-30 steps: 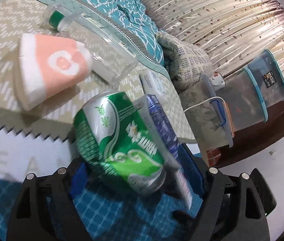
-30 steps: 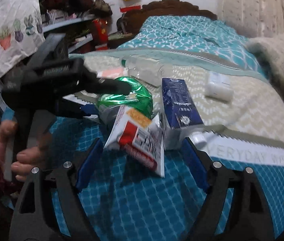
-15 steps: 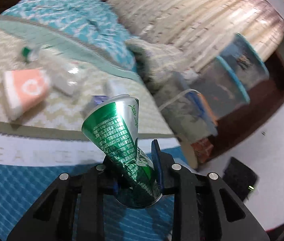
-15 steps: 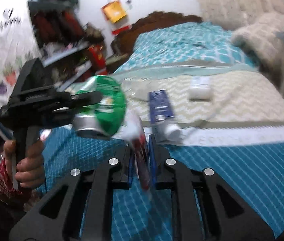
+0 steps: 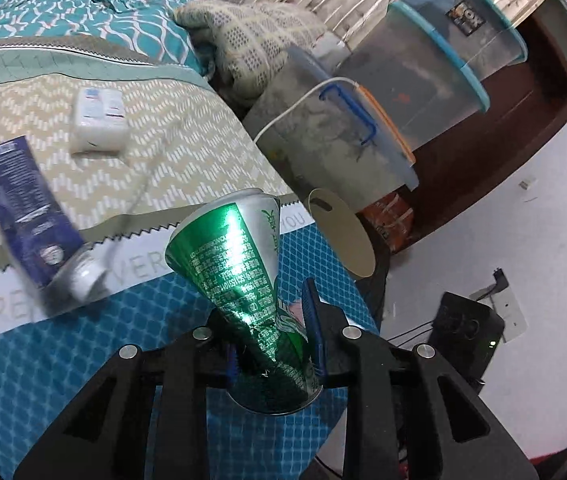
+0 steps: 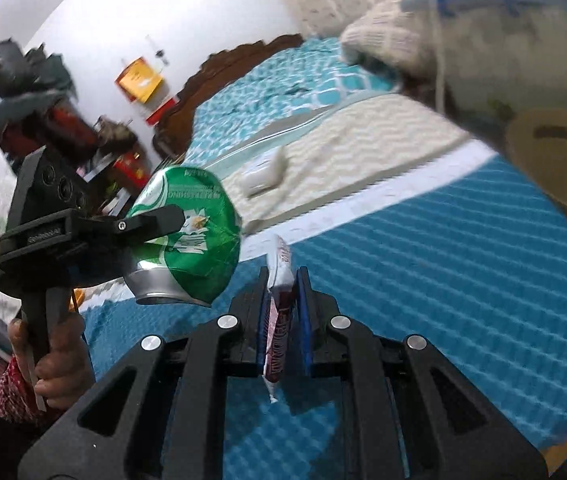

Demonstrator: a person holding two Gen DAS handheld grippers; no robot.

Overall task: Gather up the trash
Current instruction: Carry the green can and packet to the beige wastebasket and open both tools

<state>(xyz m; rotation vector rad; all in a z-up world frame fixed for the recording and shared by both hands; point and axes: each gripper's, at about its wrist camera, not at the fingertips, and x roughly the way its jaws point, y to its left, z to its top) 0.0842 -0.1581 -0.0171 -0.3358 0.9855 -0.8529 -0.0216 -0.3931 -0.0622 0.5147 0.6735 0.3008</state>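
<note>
Left gripper (image 5: 275, 344) clamped on crushed green can (image 5: 239, 264), right gripper (image 6: 281, 320) pinched tight on red-white wrapper (image 6: 279, 312)

The bed (image 5: 63, 364) wears a blue diamond-quilted cover, with a beige chevron mat (image 5: 187, 160) laid across it. On that mat lies a white packet (image 5: 97, 122); nearer the mat's zigzag edge rests a dark blue carton (image 5: 27, 204).

a bedroom: quilted bed (image 5: 203, 152), wooden headboard (image 6: 219, 80).
</note>
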